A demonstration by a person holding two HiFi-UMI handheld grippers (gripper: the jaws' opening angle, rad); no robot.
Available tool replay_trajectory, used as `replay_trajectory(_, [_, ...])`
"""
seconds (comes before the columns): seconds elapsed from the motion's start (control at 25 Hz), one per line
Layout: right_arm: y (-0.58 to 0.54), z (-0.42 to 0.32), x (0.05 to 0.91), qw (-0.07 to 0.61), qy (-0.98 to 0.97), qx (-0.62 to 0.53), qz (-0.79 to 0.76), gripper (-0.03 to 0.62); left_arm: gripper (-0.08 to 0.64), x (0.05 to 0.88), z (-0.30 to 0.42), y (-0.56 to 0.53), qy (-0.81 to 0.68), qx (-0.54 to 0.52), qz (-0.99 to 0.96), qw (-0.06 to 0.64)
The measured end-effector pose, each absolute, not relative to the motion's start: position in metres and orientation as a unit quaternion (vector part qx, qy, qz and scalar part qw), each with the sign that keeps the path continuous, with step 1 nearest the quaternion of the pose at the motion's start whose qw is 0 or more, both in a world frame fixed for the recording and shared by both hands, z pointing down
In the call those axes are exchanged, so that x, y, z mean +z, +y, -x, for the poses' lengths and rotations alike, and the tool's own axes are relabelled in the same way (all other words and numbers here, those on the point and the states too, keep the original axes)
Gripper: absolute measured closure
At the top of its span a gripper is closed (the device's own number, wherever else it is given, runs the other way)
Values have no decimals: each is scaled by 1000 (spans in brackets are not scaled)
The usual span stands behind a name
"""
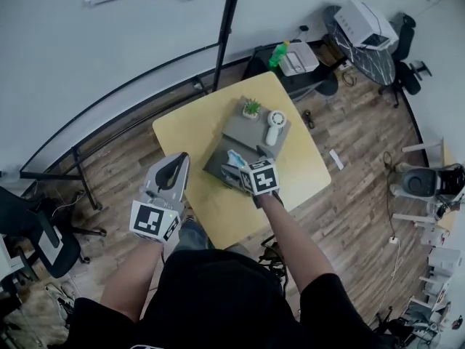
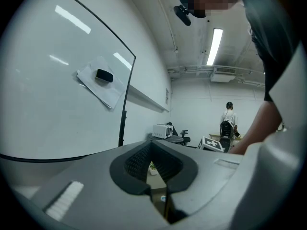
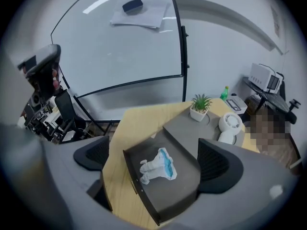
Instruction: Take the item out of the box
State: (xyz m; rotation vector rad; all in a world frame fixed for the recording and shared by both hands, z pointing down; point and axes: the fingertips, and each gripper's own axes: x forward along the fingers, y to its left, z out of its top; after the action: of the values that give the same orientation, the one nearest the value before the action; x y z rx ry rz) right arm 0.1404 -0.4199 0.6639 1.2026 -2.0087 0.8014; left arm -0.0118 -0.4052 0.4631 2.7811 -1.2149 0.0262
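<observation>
A grey box (image 1: 243, 131) stands on the yellow table (image 1: 189, 133) with its drawer (image 3: 184, 190) pulled out toward me. In the drawer lies a small white and blue item (image 3: 157, 166), also visible from the head view (image 1: 234, 157). My right gripper (image 3: 153, 157) hovers open over the drawer, its pads (image 3: 218, 164) on either side of the item and not touching it. In the head view the right gripper (image 1: 243, 171) is mostly hidden under its marker cube. My left gripper (image 1: 180, 160) is held off the table's left front edge, raised, its tips touching, holding nothing.
A potted plant (image 3: 200, 107) and a white fan (image 3: 229, 127) sit on top of the box. Behind the table are a whiteboard (image 1: 109, 42) and a black stand pole (image 1: 225, 27). Office chairs, a side table with a green bottle (image 1: 278, 53) and a distant person (image 2: 228, 121) surround the area.
</observation>
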Motion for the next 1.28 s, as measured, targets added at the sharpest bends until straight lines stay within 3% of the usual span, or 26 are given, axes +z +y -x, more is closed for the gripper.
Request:
replay_trajectory(0.44, [-415,-137,743,400,-723,388,-408,12,560,483,25,-407,-410,25,-909,68])
replay_trajectory(1.0, [-410,-143,801,475,-676,431,-362,76,560,498,27,-409,-409,43,-908,82])
replay_trajectory(1.28, [-406,-142,815,497,-663,434,-355,155,560,505,34,-404,-410,51,-907,88])
